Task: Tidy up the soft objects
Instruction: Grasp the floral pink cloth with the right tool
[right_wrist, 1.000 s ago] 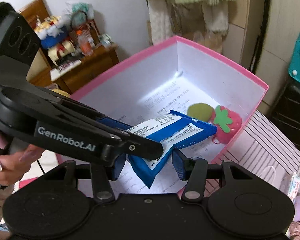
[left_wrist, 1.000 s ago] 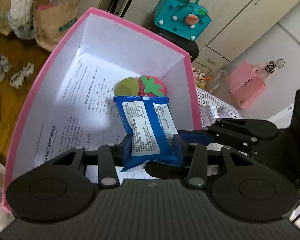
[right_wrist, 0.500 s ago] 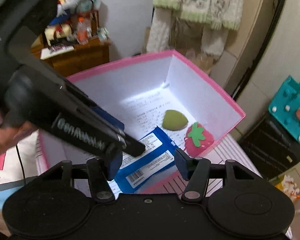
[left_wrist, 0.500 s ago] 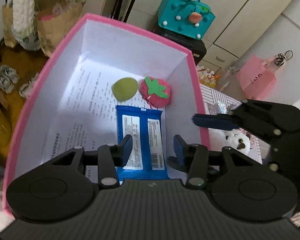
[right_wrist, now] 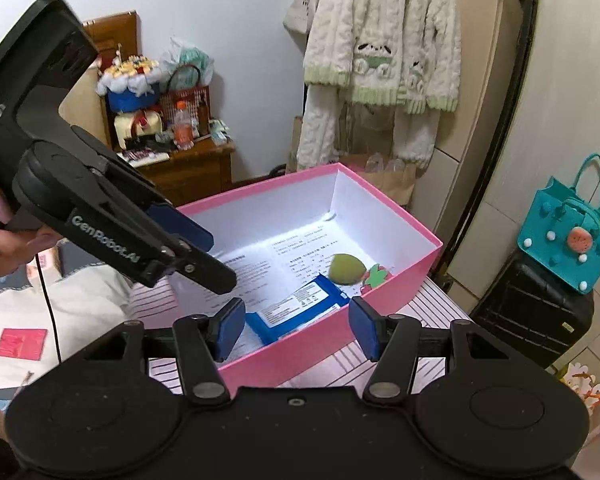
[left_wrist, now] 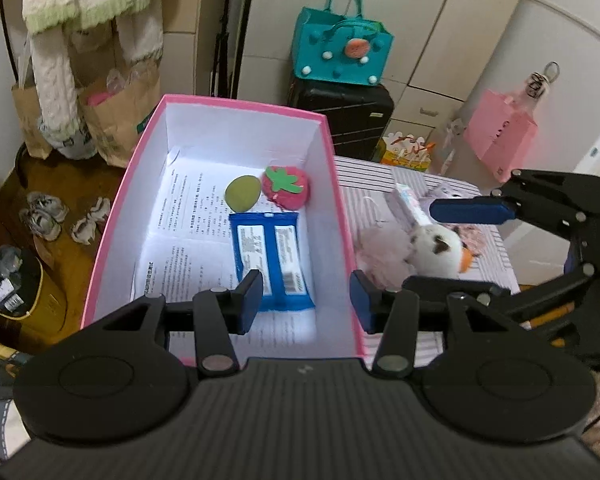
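1. A pink box (left_wrist: 342, 216) with white inner walls is seen open-topped, its floor lined with printed paper
2. A blue packet (left_wrist: 271, 256) with white labels is laid flat on that floor, near the right wall
3. A green oval pad (left_wrist: 242, 193) and a red plush strawberry (left_wrist: 287, 187) are placed side by side just beyond the packet
4. A fluffy pink plush (left_wrist: 384, 254) and a white plush toy (left_wrist: 436, 246) are left outside the box, on the striped cloth (left_wrist: 360, 176)

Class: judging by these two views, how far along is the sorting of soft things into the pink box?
Done: the blue packet, green sponge and strawberry plush lie in the pink box. In hand: nothing; left gripper and right gripper are open. Left: the plush toys on the striped cloth.
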`<state>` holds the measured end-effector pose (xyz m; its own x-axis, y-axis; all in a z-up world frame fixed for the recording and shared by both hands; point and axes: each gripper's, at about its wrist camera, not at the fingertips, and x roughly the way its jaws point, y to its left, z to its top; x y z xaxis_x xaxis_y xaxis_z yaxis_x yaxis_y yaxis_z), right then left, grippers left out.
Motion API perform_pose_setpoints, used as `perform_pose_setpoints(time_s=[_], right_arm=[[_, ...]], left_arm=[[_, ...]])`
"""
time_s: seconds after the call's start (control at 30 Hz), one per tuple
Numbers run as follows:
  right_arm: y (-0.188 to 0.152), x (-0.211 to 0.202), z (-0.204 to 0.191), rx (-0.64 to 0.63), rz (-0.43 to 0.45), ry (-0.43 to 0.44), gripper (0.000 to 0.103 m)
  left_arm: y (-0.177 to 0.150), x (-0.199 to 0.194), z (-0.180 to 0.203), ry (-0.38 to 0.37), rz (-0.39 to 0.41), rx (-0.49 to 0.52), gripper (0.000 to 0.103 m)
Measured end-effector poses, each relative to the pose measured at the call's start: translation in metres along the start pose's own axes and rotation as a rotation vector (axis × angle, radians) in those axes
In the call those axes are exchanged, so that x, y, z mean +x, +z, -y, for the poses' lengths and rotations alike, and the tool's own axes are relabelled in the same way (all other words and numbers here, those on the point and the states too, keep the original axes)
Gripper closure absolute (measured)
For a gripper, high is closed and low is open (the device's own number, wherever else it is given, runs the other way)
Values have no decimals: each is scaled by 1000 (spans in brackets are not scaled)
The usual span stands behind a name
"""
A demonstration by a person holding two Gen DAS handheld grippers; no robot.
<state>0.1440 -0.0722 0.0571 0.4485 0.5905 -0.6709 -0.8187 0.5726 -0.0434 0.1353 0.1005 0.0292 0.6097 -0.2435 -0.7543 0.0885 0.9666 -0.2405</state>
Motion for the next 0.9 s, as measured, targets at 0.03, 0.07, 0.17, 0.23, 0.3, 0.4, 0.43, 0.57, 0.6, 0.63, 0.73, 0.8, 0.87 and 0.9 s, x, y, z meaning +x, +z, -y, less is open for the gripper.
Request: perform_pose_setpoints(time_s=[0.03, 0.07, 0.17, 0.23, 0.3, 0.4, 0.43, 0.57, 0.6, 0.63, 0.73, 0.8, 0.87, 0.9], right_arm=[[-1, -7, -1, 4, 4, 3, 41], [-3, -14, -2, 8, 11, 5, 41], [-10, -33, -5, 10, 28, 4, 41], [-14, -44, -7, 8, 35, 4, 41], [-18, -55, -10, -3, 36, 4, 41], [-25, -69, -12, -17, 30, 0, 41], [-28, -72, -14, -25, 30, -16, 40], [-46, -83, -17, -46, 15, -66, 40], [-51, -84, -17, -43, 9, -70, 40], [-56, -84, -16, -40, -1, -75, 40], [-78, -81, -16, -32, -62, -106, 40], [-92, -79, -17, -32, -98, -124, 40], [-108, -80, -13, -12, -120, -127, 40], [-114, -81, -11, 2, -127, -124, 40]], left_arm=[[-3, -8, 6, 3, 5, 14, 55], [-6, -14, 11, 8, 7, 29, 55], [-17, -31, 30, 25, 10, 79, 54], [-25, -41, 42, 28, 12, 110, 53], [-32, -51, 51, 17, 16, 114, 53], [-43, -66, 69, 5, 31, 154, 52], [-47, -70, 78, 12, 41, 179, 51], [-63, -80, 104, 13, 66, 280, 47], [-67, -81, 110, 6, 71, 312, 46], [-72, -82, 119, 0, 78, 346, 46], [-81, -81, 138, -4, 83, 410, 45], [-86, -78, 147, -8, 76, 443, 44], [-90, -74, 154, -19, 64, 471, 43], [-91, -70, 158, -26, 59, 482, 43]])
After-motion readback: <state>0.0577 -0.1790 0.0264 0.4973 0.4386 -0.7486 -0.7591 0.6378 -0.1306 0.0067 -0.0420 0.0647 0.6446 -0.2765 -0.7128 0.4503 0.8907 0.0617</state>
